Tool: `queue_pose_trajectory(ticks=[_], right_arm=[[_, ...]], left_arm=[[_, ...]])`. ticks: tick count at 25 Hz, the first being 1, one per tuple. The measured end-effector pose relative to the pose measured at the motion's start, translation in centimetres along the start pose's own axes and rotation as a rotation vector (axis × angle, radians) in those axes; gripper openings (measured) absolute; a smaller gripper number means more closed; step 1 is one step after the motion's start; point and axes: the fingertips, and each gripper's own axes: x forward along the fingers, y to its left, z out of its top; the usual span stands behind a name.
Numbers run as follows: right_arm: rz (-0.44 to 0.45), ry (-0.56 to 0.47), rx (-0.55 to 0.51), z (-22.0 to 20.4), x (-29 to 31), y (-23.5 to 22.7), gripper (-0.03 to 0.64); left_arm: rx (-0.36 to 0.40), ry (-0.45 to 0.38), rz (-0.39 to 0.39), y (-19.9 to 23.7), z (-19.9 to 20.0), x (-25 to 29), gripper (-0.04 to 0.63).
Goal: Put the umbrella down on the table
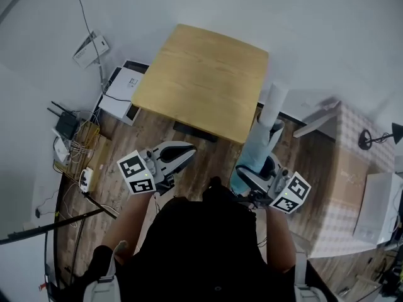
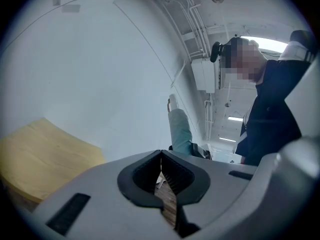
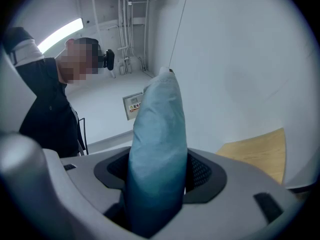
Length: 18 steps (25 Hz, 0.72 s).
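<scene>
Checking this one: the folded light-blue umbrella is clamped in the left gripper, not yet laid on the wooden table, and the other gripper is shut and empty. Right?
Not quite: the umbrella is clamped in the right gripper, as the right gripper view shows. The rest holds: it is not yet on the wooden table, and the other one, the left gripper, is shut and empty.

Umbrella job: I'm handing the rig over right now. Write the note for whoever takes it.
Left gripper: shut, empty, held low in front of the table.
Right gripper: shut on the folded umbrella, which points up by the table's near right corner.
Done: umbrella is in the grasp.
Left: carry it over the tabletop, lay it down, open the jaws.
</scene>
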Motion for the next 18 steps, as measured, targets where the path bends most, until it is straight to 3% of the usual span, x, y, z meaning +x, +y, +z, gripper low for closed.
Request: queue_pose_trajectory(ticks=[10,18], right_arm=[[0.061,-0.002,0.006,4.2,-1.6,-7.1,0.293],[0.079,-0.007,0.031,4.5,-2.3,-11.0,0.293]], left_arm=[[0.035,-0.005,0.074,2.3,2.8,7.0,0.015],[0.055,-0.007,0.135,4.0,3.3,9.1,0.015]])
